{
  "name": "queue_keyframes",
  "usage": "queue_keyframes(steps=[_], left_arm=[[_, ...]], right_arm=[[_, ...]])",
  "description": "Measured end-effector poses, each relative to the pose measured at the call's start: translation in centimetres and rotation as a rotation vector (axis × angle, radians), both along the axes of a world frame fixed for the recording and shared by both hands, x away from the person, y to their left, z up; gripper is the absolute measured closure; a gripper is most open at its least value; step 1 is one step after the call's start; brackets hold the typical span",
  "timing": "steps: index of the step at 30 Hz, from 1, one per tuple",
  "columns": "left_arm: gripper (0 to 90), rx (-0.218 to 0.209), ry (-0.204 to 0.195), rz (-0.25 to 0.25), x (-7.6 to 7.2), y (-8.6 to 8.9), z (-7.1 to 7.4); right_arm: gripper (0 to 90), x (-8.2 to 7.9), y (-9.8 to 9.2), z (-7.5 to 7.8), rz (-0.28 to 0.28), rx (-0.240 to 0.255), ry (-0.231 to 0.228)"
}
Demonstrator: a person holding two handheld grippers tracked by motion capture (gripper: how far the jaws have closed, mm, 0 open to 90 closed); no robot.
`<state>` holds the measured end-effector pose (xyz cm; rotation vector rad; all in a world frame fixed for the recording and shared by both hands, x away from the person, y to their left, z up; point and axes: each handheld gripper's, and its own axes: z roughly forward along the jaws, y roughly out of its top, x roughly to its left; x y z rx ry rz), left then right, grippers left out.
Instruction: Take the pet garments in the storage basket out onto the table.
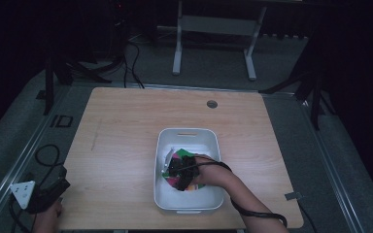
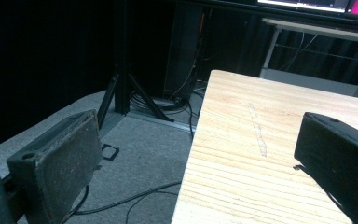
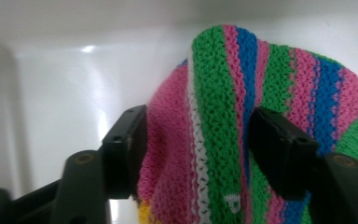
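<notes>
A knitted cloth (image 1: 180,156) striped in pink, green, blue and white lies in a white plastic bin (image 1: 187,132) at the middle front of the wooden table. My right gripper (image 1: 177,171) reaches down into the bin from the right. In the right gripper view a raised fold of the cloth (image 3: 223,84) stands between the two black jaws, and both pads press on it, so the right gripper (image 3: 196,135) is shut on it. My left gripper (image 1: 58,188) rests at the table's front left corner, open (image 2: 196,140), with nothing between its jaws.
The wooden table (image 1: 126,126) has a round cable hole (image 1: 212,104) near its back edge. In the left gripper view the table's left edge (image 2: 191,154) drops to grey carpet with cables and a dark stand leg (image 2: 121,88). A white desk frame (image 1: 213,43) stands behind the table.
</notes>
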<state>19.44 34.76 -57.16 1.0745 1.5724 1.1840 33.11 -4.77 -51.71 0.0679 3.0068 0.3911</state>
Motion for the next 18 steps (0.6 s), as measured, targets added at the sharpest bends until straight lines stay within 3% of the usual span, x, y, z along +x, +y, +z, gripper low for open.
queue_keyframes(steps=[7, 9, 12, 18], left_arm=[[1.2, 0.001, 0.005, 0.001, 0.1, 0.0, 0.0], [1.2, -0.002, 0.004, 0.001, 0.0, 0.1, 0.0], [1.2, 0.001, 0.005, 0.000, 0.1, 0.0, 0.0], [1.2, 0.002, 0.004, 0.002, 0.1, 0.0, 0.0]], right_arm=[[69.2, -0.5, 0.1, -0.1, 0.023, -0.037, -0.120], [72.3, -0.4, 0.1, 0.2, 0.019, -0.032, -0.124], [73.9, -0.3, -0.3, 1.0, 0.000, 0.008, -0.092], [74.2, -0.5, -1.2, 3.9, 0.001, 0.076, -0.091]])
